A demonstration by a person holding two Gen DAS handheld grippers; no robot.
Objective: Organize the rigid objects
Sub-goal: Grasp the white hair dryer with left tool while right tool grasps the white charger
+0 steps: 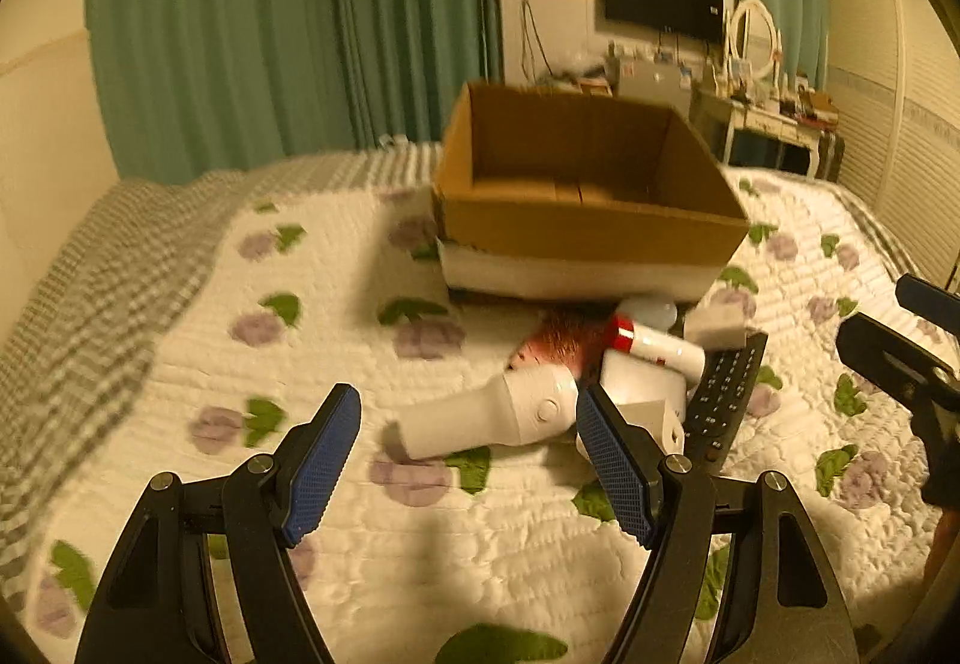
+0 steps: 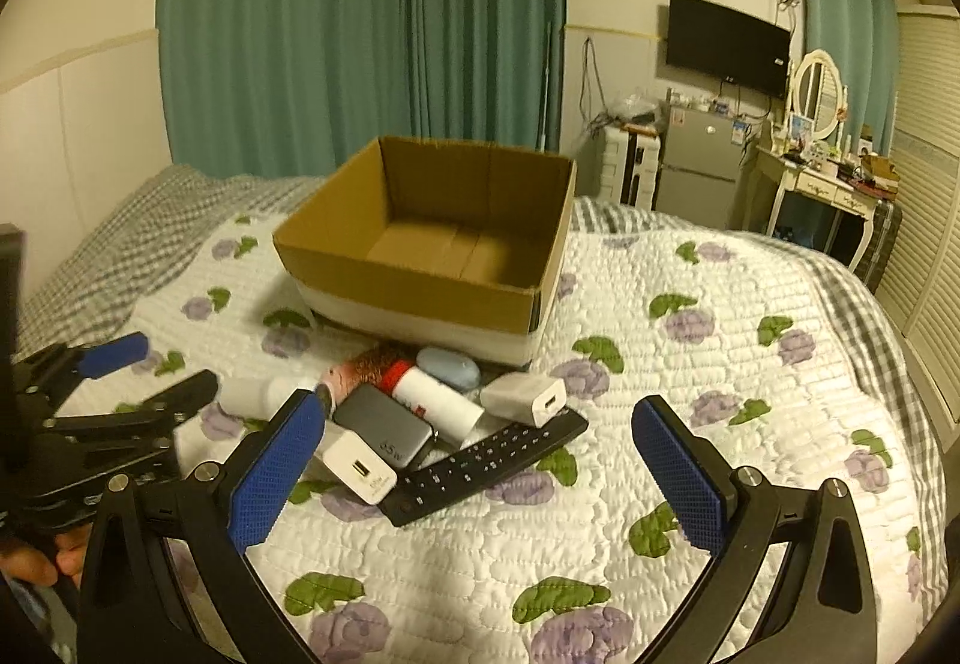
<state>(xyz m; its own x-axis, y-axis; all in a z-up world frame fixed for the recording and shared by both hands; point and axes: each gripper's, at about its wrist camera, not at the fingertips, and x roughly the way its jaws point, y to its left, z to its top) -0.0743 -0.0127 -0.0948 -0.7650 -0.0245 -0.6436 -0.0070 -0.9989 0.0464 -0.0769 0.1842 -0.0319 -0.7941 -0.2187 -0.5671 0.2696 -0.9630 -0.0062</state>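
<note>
Bed (image 2: 690,424) under a white quilt with purple flowers, filling most of both views.

Cardboard box (image 2: 432,268) open-topped at mid-bed, far side of the clutter; floor of it bare as far as visible. Nothing sorted yet, by the look of it: task at its very start, every item left to move.

Pile of rigid objects just near of the box, touching or overlapping one another:
- black remote (image 2: 492,460), long, lying diagonally at the near right edge of the pile
- white handheld appliance (image 1: 498,412), button on its body, at the near left of the pile
- grey power bank (image 2: 384,430), partly under a white charger (image 2: 360,469)
- white tube with red band (image 2: 438,394), across the middle
- second white charger (image 2: 525,394), right of the tube
- pale blue rounded item (image 2: 449,367), against the box base

Left gripper (image 1: 468,460): jaws spread wide, holding nothing, hovering near the white appliance and roughly bracketing it. Likely first pick, as a guess.
Right gripper (image 2: 474,472): jaws spread wide, holding nothing, above the remote end of the pile.

Hard to make out: reddish patterned item (image 2: 375,364) between appliance and tube, identity unclear. Left view motion-blurred. Appliance head mostly hidden in right view behind the left jaw. Underside of pile unseen.
</note>
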